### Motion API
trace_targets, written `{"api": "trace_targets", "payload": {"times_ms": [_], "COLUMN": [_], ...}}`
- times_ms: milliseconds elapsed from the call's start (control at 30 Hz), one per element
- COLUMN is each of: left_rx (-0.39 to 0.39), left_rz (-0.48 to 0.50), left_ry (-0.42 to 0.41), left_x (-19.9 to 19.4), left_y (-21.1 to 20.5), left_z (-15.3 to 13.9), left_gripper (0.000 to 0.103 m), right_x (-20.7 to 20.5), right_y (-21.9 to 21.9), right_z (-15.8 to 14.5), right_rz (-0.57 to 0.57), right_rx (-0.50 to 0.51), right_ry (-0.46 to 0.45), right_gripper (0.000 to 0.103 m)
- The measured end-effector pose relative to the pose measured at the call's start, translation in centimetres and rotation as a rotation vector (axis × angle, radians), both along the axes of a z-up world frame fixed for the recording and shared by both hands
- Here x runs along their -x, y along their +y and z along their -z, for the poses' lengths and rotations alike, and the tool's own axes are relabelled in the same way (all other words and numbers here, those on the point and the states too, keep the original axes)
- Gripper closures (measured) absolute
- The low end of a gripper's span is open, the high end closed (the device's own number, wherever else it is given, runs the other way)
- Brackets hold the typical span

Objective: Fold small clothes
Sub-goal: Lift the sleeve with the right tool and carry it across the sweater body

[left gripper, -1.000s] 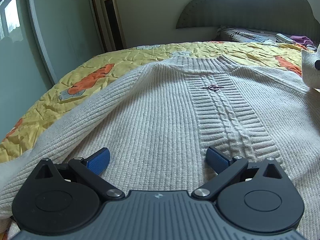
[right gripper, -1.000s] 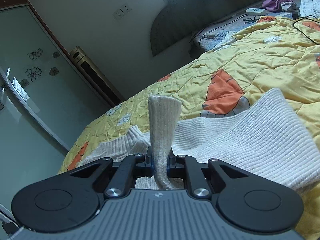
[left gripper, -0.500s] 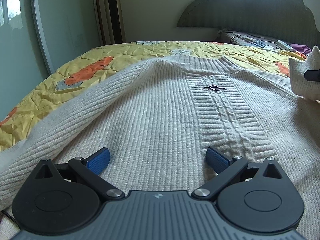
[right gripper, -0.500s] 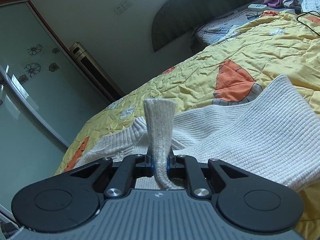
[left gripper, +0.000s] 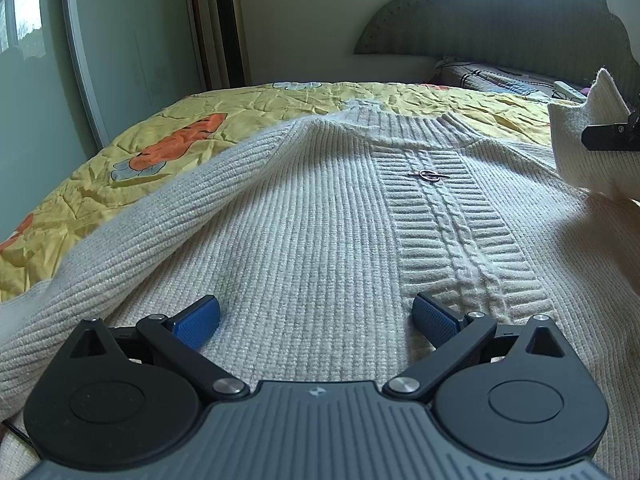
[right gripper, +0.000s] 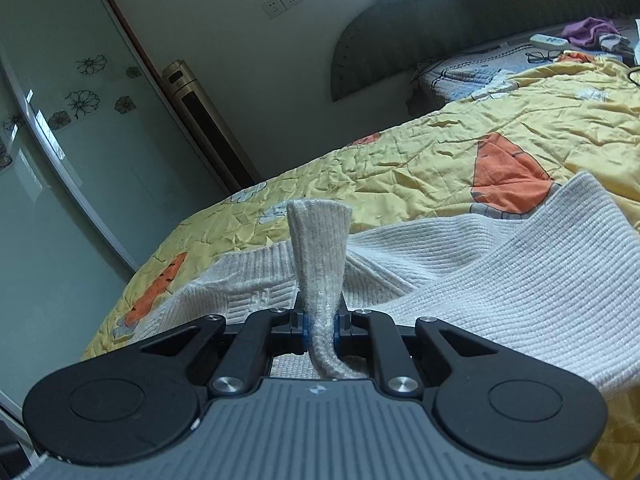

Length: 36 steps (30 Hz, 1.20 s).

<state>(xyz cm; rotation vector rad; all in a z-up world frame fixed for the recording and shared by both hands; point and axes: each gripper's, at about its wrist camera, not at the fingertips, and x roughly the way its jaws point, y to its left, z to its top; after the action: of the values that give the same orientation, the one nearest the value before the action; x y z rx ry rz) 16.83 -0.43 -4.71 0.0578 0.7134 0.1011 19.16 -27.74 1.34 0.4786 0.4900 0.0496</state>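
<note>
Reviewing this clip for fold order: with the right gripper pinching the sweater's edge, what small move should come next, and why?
Probably carry the right gripper, shut on a raised piece of the cream sweater, across toward the cable-knit middle. The left gripper rests open on the flat body and holds nothing.

Raised sweater cuff [left gripper: 588, 136] blocks the right above flat sweater [left gripper: 320, 240].

Left wrist view: low, close over the cream ribbed knit sweater [left gripper: 320, 240], facing the dark scalloped headboard [left gripper: 500, 12]. Right wrist view: low, tilted, facing the same way. Both share the yellow orange-patterned quilt [right gripper: 440, 152] and tall gold tower fan [left gripper: 222, 28].
</note>
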Motion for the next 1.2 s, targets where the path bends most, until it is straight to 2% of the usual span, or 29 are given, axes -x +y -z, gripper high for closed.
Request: {"api": "trace_targets", "payload": {"times_ms": [233,400,500,900,1200], "left_rx": [0.0,0.0,0.0,0.001,0.001], "left_rz": [0.0,0.0,0.0,0.0,0.0], "left_ry": [0.0,0.0,0.0,0.0,-0.001], "left_x": [0.0,0.0,0.0,0.0,0.0], "left_y": [0.0,0.0,0.0,0.0,0.0], "left_z": [0.0,0.0,0.1,0.1,0.1], "left_gripper": [0.0,0.0,0.0,0.0,0.0], "right_x": [-0.5,-0.8,-1.2,-3.9,-5.8], "right_y": [2.5,5.0,6.6,11.5,13.5], "right_z": [-1.2,-2.0,-2.2,-2.0,-1.3], "right_rz": [-0.045,-0.078,-0.106,-0.196,-0.221], "right_rx": [0.101,0.232,0.276,0.306,0.344], "right_ry": [-0.035,-0.059,-0.067,-0.068,-0.066], "right_gripper": [0.089,0.089,0.089,0.089,0.089]}}
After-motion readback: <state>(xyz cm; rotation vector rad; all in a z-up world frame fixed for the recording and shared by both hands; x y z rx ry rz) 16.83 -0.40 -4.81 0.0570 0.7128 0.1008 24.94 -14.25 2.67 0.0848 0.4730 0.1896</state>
